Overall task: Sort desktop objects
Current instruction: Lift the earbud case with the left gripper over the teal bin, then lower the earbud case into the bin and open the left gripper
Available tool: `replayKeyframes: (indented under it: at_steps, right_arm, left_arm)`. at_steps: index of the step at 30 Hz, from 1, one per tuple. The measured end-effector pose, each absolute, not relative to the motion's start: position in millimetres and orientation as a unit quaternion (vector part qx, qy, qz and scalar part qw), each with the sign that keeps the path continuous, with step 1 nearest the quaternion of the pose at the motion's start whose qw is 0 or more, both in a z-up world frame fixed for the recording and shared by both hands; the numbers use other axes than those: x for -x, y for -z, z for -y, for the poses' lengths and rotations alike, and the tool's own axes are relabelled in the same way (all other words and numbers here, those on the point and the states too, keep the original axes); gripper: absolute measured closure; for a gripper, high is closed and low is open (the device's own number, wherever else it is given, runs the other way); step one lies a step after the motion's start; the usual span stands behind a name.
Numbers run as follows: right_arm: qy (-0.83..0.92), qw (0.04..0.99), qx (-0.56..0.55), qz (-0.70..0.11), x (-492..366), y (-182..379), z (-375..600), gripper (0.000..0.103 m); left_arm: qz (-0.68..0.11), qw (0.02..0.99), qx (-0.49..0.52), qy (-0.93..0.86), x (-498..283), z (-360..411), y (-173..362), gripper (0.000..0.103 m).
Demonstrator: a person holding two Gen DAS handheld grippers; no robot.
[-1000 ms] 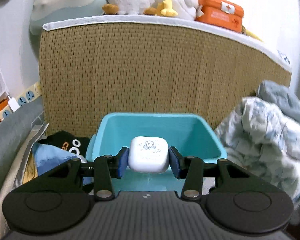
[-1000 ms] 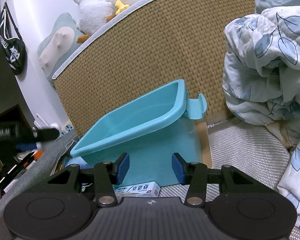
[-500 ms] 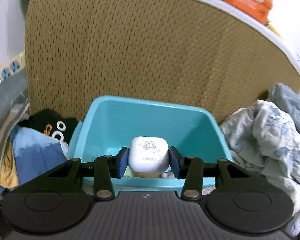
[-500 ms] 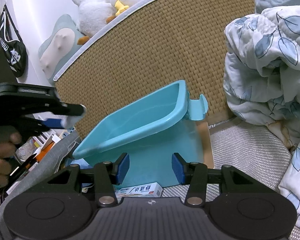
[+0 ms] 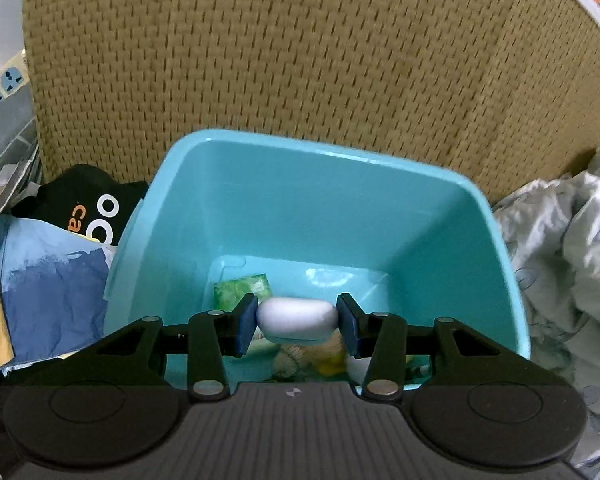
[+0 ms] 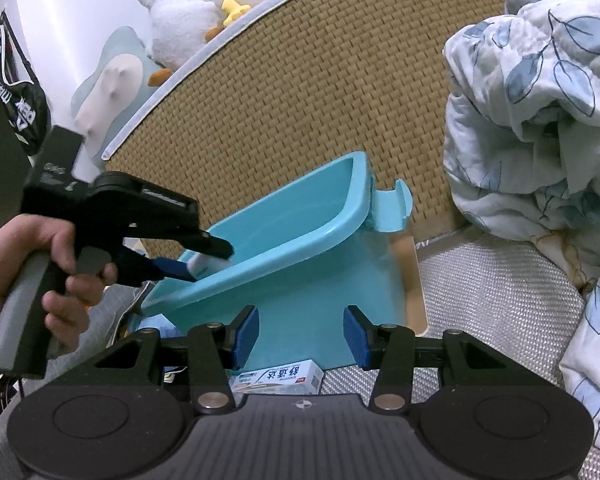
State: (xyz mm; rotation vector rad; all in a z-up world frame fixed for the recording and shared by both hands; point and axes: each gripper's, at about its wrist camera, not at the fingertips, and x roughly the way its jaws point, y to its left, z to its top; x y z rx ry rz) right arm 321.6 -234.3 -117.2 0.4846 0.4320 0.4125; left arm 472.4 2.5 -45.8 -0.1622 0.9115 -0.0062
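My left gripper (image 5: pixel 297 322) is shut on a small white rounded case (image 5: pixel 297 319) and tilts down over the open turquoise bin (image 5: pixel 496 232). At the bin's bottom lie a green packet (image 5: pixel 242 290) and several small items, partly hidden by the case. In the right wrist view the left gripper (image 6: pixel 210 262) holds the white case (image 6: pixel 206 265) just over the near rim of the bin (image 6: pixel 300 236), with a person's hand (image 6: pixel 28 264) on its handle. My right gripper (image 6: pixel 300 334) stands open in front of the bin with nothing between its fingers, a white box with blue print (image 6: pixel 276 378) lying just below it.
A woven brown headboard (image 5: pixel 300 60) rises behind the bin. A leaf-print quilt (image 6: pixel 540 120) is heaped to the right on a woven grey mat (image 6: pixel 500 300). Black and blue bags (image 5: pixel 60 264) are crammed left of the bin. Plush toys (image 6: pixel 188 12) sit on the headboard's top.
The left gripper has moved forward over the bin and tipped downward with the white case, so the bin's floor now shows. The right gripper has stayed still.
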Motion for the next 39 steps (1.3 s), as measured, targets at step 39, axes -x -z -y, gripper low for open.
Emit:
replayKeyframes:
  at_steps: [39]
  right_arm:
    - [-0.199,0.925,-0.245,-0.213,-323,116,238,0.052]
  left_arm:
    - [-0.492,0.87,0.03,-0.01,-493,5,72,0.055]
